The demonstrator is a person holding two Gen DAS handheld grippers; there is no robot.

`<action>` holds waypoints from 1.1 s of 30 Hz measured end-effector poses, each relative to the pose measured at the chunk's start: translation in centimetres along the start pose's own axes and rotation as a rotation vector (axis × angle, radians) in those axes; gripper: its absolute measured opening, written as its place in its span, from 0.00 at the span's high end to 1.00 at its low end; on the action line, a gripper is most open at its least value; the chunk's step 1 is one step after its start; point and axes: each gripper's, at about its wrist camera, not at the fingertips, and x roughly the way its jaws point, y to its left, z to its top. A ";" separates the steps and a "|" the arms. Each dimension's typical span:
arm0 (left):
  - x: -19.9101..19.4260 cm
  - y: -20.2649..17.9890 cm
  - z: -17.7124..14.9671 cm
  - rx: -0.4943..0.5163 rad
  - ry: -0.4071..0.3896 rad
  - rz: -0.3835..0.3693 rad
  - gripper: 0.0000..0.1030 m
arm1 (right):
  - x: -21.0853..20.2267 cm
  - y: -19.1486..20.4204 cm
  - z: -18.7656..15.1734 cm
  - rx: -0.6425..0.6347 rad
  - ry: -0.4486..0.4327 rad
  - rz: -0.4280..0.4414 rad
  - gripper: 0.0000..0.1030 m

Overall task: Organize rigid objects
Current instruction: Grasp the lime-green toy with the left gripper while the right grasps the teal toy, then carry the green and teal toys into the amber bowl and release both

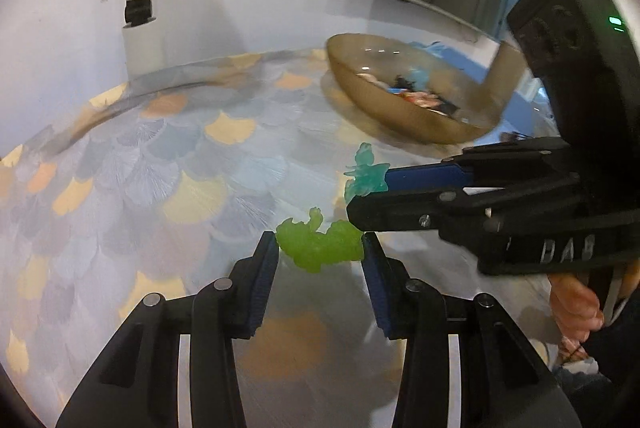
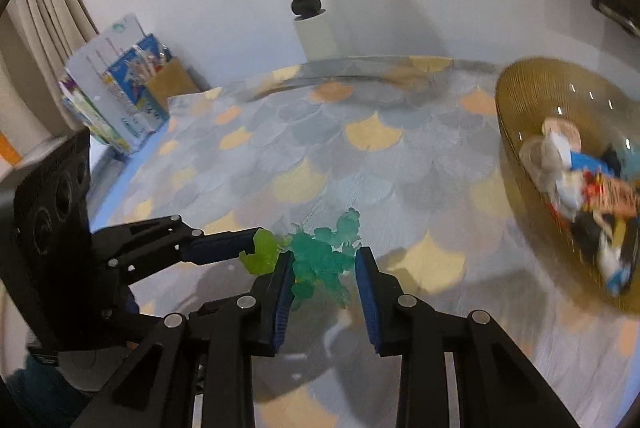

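Right now both grippers are meeting low over the scale-patterned tablecloth [image 1: 168, 164], each with a small translucent figurine between its fingers. Left gripper [image 1: 320, 248] is pinching the lime green figurine [image 1: 320, 244]; both blue pads are touching its ends, and it is sitting right at the fingertips. Right gripper [image 2: 322, 260] is bracketing the teal figurine [image 2: 324, 260]: the left pad is pressing against it, the right pad is sitting just beside it, so cannot tell whether the grip is firm. In the left wrist view that teal figurine [image 1: 366, 174] is poking out at the tips of the right gripper [image 1: 366, 190], just above the green one. The two figurines are lying just beside each other, nearly touching. An amber glass bowl [image 2: 520, 100] holding mixed small toys is sitting on the table to the right, well apart from both grippers. Everything is slightly blurred.
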 end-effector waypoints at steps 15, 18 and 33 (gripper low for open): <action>-2.0 -1.5 -5.1 -0.071 0.064 0.079 0.62 | -0.6 -0.6 -5.4 0.099 -0.002 0.009 0.72; -2.7 0.3 -6.6 -0.114 0.095 0.075 0.62 | -1.6 -2.2 -5.7 0.151 -0.013 0.030 0.72; -4.8 4.0 -9.4 -0.205 0.095 0.156 0.62 | 4.2 3.6 -5.7 -0.036 0.115 -0.079 0.38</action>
